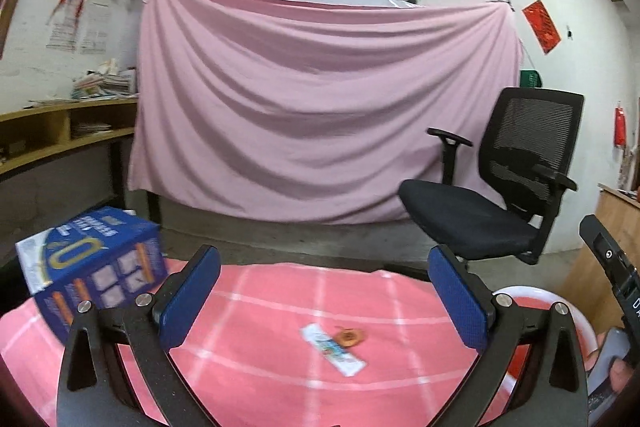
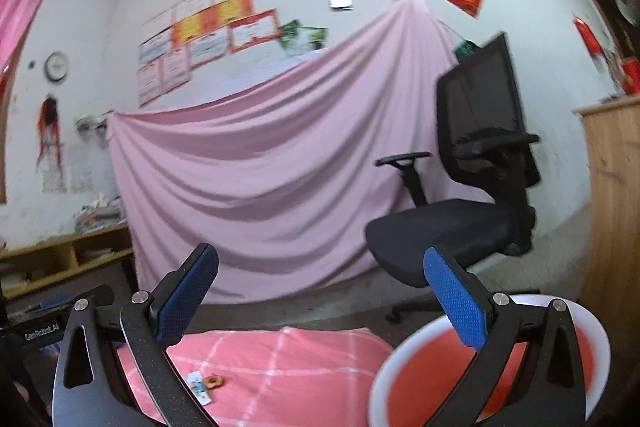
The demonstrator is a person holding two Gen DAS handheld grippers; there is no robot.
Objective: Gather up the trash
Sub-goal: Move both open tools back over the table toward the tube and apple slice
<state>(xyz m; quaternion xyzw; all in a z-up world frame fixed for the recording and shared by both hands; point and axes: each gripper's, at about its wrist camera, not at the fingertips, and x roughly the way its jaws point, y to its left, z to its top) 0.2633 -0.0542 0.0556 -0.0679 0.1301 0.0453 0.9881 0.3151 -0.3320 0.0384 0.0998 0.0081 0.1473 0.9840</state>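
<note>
My left gripper (image 1: 324, 297) hangs above the table with its jaws spread wide and nothing between the dimpled blue pads (image 1: 192, 297). Below that gap, on the coral cloth (image 1: 260, 347) crossed by thin white lines, lies a flat, oblong white wrapper (image 1: 334, 350) with coloured print. A small round orange scrap (image 1: 351, 337) touches its far end. A glossy blue cardboard box (image 1: 94, 265) sits tilted at the cloth's left edge.

My right gripper (image 2: 320, 303) is also wide open and empty, its black arms matte and speckled. Under its right finger sits a round bin (image 2: 404, 359) with a smooth white rim and red inside, just beside the table. A black mesh-backed office chair (image 2: 476, 163) stands before a draped pink sheet (image 2: 256, 163).
</note>
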